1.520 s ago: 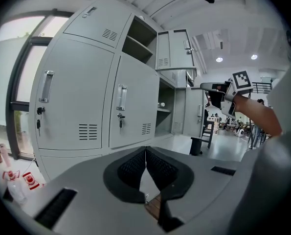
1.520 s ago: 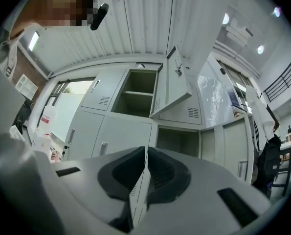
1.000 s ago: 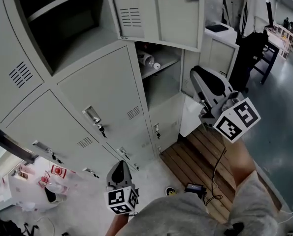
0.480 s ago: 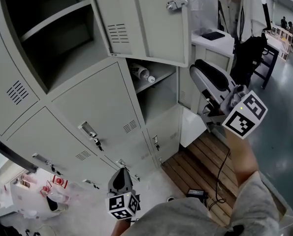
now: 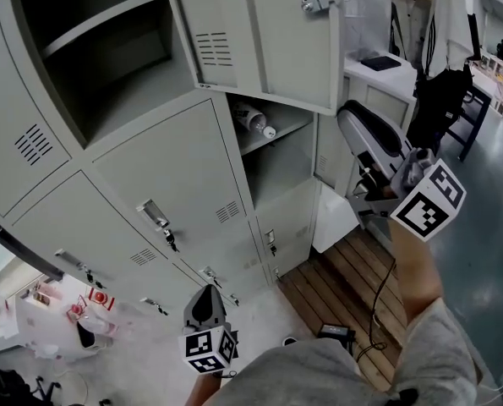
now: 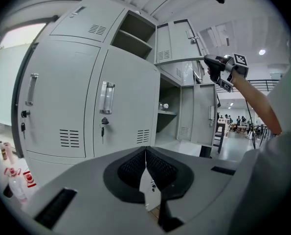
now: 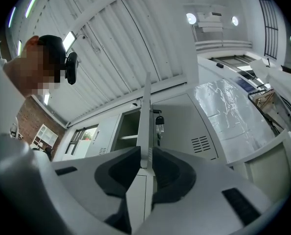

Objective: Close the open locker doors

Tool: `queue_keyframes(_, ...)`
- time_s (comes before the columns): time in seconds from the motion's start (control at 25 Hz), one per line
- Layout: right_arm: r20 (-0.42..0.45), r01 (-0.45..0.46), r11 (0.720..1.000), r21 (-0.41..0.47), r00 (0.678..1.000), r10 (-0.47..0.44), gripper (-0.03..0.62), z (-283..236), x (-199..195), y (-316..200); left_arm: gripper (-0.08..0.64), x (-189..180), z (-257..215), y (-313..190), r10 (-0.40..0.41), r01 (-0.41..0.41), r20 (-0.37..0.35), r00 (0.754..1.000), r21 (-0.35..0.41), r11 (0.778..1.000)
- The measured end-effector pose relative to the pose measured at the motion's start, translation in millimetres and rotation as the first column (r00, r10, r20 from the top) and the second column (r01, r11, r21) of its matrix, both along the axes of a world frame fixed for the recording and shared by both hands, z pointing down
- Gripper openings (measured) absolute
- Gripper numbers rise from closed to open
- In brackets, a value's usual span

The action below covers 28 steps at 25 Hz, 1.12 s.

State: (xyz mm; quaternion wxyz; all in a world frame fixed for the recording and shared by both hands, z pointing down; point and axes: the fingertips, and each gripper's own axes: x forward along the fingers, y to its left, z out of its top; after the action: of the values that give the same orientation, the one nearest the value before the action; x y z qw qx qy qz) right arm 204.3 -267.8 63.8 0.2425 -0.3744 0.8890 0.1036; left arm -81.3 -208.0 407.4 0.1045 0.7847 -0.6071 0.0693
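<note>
I read this site as an industrial workshop or warehouse hall. Evidence:

- a bank of grey steel lockers (image 5: 175,159), with one locker door (image 5: 268,32) standing open
- a corrugated metal roof (image 7: 111,43) with bright overhead lamps (image 7: 191,18)
- a smooth sealed floor (image 5: 488,227)
- a slatted wooden platform (image 5: 352,269) at the lockers' right end
- a brick wall (image 7: 30,115)
- worktables (image 5: 492,62) at the hall's far edge

Locker door (image 5: 268,32) ajar above shelf (image 5: 287,125) with probable bottle (image 5: 254,122); pallet (image 5: 348,269) below, right.
</note>
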Motion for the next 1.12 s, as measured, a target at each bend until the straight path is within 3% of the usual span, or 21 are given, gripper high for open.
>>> queue_keyframes(0.68,0.05,0.089,0.996,-0.004,0.995,-0.089,0.086,0.5,-51.7,36.3,0.01,-36.6,-0.7,25.8,-0.073,0.073,0.004,0.997,-0.004,0.997)
queue_keyframes(1.12,-0.007,0.15,0.989,-0.005,0.989,-0.15,0.086,-2.8,-143.0,65.5,0.01,-88.2,-3.1,63.5,-0.094,0.094,0.002,0.996,-0.01,0.996)
